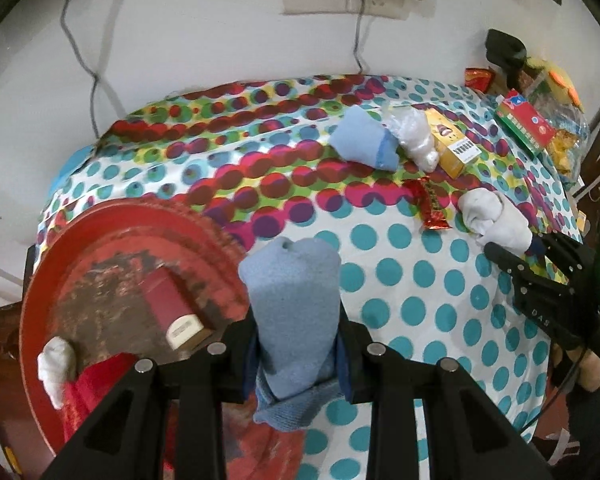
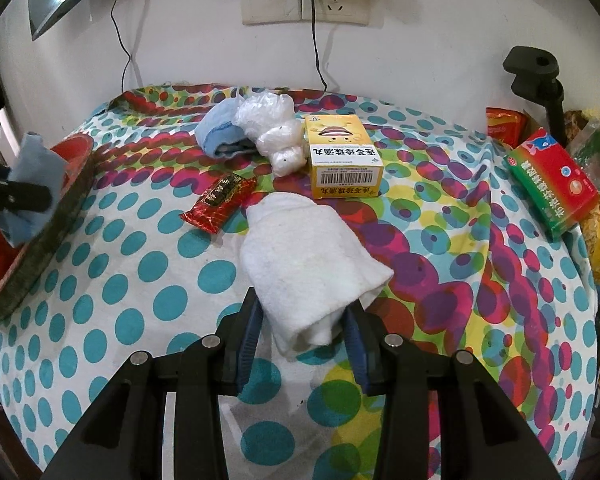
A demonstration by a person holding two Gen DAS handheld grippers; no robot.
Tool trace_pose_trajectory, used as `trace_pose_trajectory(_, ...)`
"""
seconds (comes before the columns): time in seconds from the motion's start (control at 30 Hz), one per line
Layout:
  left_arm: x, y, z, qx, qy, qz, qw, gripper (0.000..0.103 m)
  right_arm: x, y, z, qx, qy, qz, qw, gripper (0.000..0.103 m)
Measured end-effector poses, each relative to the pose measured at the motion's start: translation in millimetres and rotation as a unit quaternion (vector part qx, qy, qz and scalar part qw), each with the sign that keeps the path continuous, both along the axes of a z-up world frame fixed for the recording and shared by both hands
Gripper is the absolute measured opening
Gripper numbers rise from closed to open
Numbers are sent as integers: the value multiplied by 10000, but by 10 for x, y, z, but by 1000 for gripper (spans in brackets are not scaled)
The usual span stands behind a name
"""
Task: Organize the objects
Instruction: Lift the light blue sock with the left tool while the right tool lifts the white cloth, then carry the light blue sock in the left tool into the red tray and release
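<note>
While the left gripper (image 1: 296, 364) pinches a rolled blue cloth (image 1: 290, 304) at the red tray's (image 1: 112, 224) rim, the right gripper (image 2: 300, 340) clamps a rolled white towel (image 2: 304, 264) on the dotted tablecloth (image 2: 140, 280). Only the left wrist view shows inside the tray: a dark red box (image 1: 172, 312) and a small white roll (image 1: 56, 364). Only the right view shows the yellow box's (image 2: 344, 156) barcode and the wall socket (image 2: 304, 0).

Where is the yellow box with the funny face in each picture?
Left wrist view: the yellow box lies far up on the right, next to the white plastic bag.
Right wrist view: the yellow box lies upper middle, just behind the white rolled cloth.
Shared landmark: the red candy wrapper lies just in front of the box.
</note>
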State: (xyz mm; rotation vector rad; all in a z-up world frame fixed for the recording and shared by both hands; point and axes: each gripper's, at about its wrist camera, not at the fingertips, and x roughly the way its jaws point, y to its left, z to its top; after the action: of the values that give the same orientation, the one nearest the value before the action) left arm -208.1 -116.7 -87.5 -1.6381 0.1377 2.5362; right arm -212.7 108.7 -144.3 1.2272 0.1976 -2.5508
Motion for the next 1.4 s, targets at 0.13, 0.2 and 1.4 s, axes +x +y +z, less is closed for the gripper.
trace_pose_trajectory(0.13, 57, -160, 56, 13, 33, 108, 9999, 31, 0, -7, 0, 1, -5, 21, 10000, 40)
trace_pose_trajectory(0.2, 83, -238, 81, -42, 62, 157, 9998, 31, -1, -10, 1, 11, -4, 21, 10000, 40)
trace_pose_trajectory(1.4, 199, -1745, -67, -341, -173, 1173, 9924, 31, 9, -57, -8, 172, 28, 41, 9998, 42)
